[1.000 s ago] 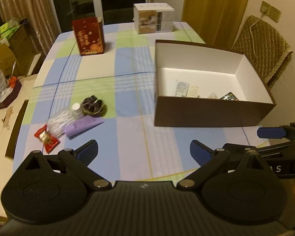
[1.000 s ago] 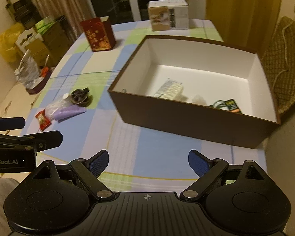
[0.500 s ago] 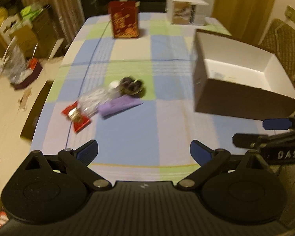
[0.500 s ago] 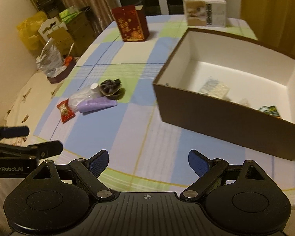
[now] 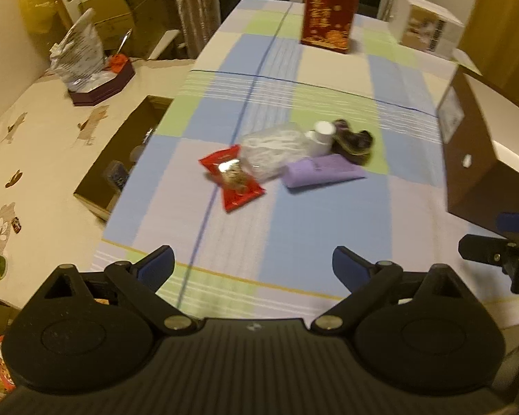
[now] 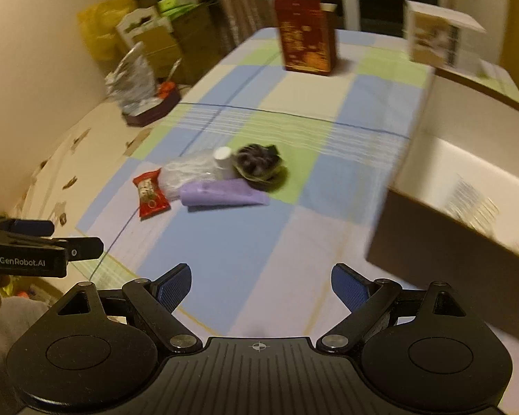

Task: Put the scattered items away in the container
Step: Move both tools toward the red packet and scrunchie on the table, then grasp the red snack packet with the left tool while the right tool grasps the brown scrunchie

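Observation:
A small heap lies mid-table: a red snack packet [image 5: 232, 179] [image 6: 150, 196], a clear plastic bag [image 5: 271, 150] [image 6: 187, 172], a white-capped bottle [image 5: 320, 137] [image 6: 222, 159], a purple tube [image 5: 320, 172] [image 6: 221, 196] and a dark hair tie [image 5: 353, 141] [image 6: 257, 164]. The brown box with a white inside [image 5: 474, 152] [image 6: 443, 159] stands at the right and holds a few items. My left gripper [image 5: 254, 264] is open, short of the heap. Also open, my right gripper [image 6: 261, 285] hovers nearer the table's front edge. Neither holds anything.
A red gift box [image 5: 328, 17] [image 6: 306, 39] and a white carton [image 5: 425, 26] [image 6: 439, 39] stand at the far end of the checked tablecloth. Left of the table are a floor gap, a bag on a tray [image 5: 86, 69] and stacked cartons.
Both grippers have swung left, away from the brown box and toward the heap of items, which now looks larger and nearer the centre. Both stay open.

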{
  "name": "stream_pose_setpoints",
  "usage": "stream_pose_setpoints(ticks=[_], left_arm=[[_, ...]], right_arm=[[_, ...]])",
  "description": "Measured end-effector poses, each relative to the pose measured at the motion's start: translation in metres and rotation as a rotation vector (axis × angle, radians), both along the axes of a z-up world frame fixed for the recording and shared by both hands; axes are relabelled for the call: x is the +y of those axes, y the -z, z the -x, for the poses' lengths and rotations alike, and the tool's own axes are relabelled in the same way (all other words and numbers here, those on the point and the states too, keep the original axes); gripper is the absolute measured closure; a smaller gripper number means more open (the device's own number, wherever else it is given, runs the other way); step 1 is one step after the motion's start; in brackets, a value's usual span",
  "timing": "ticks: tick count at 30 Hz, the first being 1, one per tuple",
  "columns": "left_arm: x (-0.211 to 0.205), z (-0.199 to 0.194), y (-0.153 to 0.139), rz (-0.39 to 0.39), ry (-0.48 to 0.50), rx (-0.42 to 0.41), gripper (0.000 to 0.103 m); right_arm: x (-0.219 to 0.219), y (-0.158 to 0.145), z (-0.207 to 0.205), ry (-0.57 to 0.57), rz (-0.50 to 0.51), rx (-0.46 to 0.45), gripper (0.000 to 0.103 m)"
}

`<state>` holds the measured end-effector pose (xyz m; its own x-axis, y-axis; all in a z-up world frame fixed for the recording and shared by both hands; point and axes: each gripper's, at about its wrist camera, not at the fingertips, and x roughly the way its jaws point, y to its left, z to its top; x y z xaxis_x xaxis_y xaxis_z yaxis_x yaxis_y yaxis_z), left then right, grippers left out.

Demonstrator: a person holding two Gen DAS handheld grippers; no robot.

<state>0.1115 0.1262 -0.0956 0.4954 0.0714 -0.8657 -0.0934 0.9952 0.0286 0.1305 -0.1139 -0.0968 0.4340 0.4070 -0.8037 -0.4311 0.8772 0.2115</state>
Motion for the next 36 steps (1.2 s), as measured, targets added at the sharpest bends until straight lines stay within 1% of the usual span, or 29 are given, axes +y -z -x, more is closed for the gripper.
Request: stream_pose_setpoints(ticks=[2,3,6,8,14,19,21,22,24,25,26,27,29,31,33,35,36], left_arm=[[0.007,-0.006,0.004,-0.002,-0.006,0.008,0.010],[0.010,-0.008,0.006,-0.001,-0.008,0.013,0.013],[0.019,-0.018,0.014,0.004,-0.019,0.032,0.020],[0.025,-0.026,0.019,0.012,-0.025,0.037,0.022],[0.038,-0.057,0.032,0.027,-0.033,0.030,0.026],[0.046,-0.090,0.049,0.061,-0.047,0.040,0.028],[0.048,-0.101,0.057,0.060,-0.055,0.049,0.036],[0.049,-0.106,0.061,0.061,-0.057,0.052,0.037],[0.052,-0.115,0.071,0.062,-0.078,0.069,0.046],[0.055,-0.118,0.075,0.081,-0.089,0.068,0.046],[0.058,-0.119,0.078,0.105,-0.101,0.067,0.050],[0.061,-0.121,0.081,0.123,-0.111,0.074,0.050],[0.063,-0.123,0.087,0.134,-0.110,0.076,0.054],[0.063,-0.123,0.088,0.119,-0.099,0.057,0.059],[0.063,-0.124,0.089,0.095,-0.080,0.047,0.069],[0.063,-0.124,0.089,0.074,-0.066,0.038,0.075],[0.064,-0.123,0.089,0.069,-0.060,0.035,0.076]], right_arm=[[0.013,0.006,-0.009,-0.036,0.005,-0.014,0.010],[0.018,0.008,-0.015,-0.045,0.009,-0.017,0.010],[0.033,0.015,-0.034,-0.057,0.014,-0.033,0.010],[0.042,0.018,-0.049,-0.067,0.024,-0.050,0.010],[0.060,0.033,-0.092,-0.108,0.083,-0.081,0.010],[0.071,0.047,-0.113,-0.157,0.148,-0.080,0.010],[0.073,0.051,-0.120,-0.169,0.155,-0.075,0.010],[0.075,0.053,-0.123,-0.176,0.158,-0.074,0.011],[0.078,0.056,-0.128,-0.196,0.163,-0.063,0.033],[0.079,0.059,-0.131,-0.201,0.165,-0.049,0.033],[0.080,0.061,-0.134,-0.200,0.167,-0.043,0.033],[0.081,0.063,-0.136,-0.199,0.171,-0.043,0.033],[0.083,0.065,-0.138,-0.207,0.171,-0.046,0.033],[0.085,0.067,-0.141,-0.215,0.172,-0.042,0.033],[0.088,0.071,-0.145,-0.226,0.178,-0.040,0.033],[0.094,0.076,-0.148,-0.235,0.196,-0.038,0.033],[0.096,0.079,-0.149,-0.236,0.203,-0.032,0.033]])
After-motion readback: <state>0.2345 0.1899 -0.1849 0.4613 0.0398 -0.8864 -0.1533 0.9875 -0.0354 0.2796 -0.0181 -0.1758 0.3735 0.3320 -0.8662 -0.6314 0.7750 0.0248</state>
